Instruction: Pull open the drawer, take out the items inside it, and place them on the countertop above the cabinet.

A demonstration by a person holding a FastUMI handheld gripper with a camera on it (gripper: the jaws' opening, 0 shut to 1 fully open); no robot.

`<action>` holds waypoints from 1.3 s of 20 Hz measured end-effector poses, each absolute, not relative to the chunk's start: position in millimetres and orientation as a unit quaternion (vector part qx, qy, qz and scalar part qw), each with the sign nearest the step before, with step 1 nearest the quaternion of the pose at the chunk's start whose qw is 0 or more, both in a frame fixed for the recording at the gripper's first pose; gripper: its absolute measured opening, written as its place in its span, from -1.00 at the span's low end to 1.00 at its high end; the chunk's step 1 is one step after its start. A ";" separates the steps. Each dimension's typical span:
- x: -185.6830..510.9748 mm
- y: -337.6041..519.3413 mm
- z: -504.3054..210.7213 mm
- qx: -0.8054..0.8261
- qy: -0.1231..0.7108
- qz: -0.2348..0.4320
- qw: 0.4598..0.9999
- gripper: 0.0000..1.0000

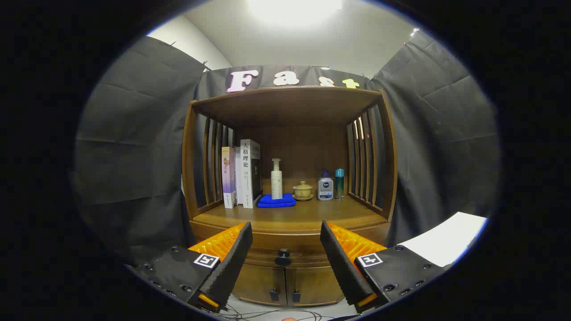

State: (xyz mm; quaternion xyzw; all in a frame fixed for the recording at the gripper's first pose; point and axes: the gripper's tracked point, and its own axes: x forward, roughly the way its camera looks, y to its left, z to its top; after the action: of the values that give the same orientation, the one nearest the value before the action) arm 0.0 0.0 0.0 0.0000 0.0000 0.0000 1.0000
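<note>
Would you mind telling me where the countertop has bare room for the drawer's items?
The front strip of the countertop, ahead of the blue cloth, is bare. The back row is crowded: books, pump bottle, lidded cup, two small bottles. The gripper is open before the drawer knob.

The gripper (285, 252) is hovering before the cabinet (290, 263), its fingers (232, 258) standing wide apart and touching nothing. The drawer knob (283, 257) is sitting between them, a little beyond; the drawer is sitting closed. On the bench (290, 218) above, books (241, 176) are standing beside a pump bottle (276, 179) resting on a blue cloth (276, 201), then a lidded cup (303, 191) and two small bottles (325, 186). Two door handles (284, 295) are showing below.
</note>
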 end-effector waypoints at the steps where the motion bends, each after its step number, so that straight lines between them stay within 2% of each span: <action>1: -0.4 0.5 0.6 0.001 -0.001 0.000 1.000 0.93; 26: 5.4 10.5 10.4 -0.002 -0.017 0.009 1.000 0.93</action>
State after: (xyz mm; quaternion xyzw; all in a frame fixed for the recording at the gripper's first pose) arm 5.4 10.5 10.4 -0.0022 -0.0172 0.0093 0.9998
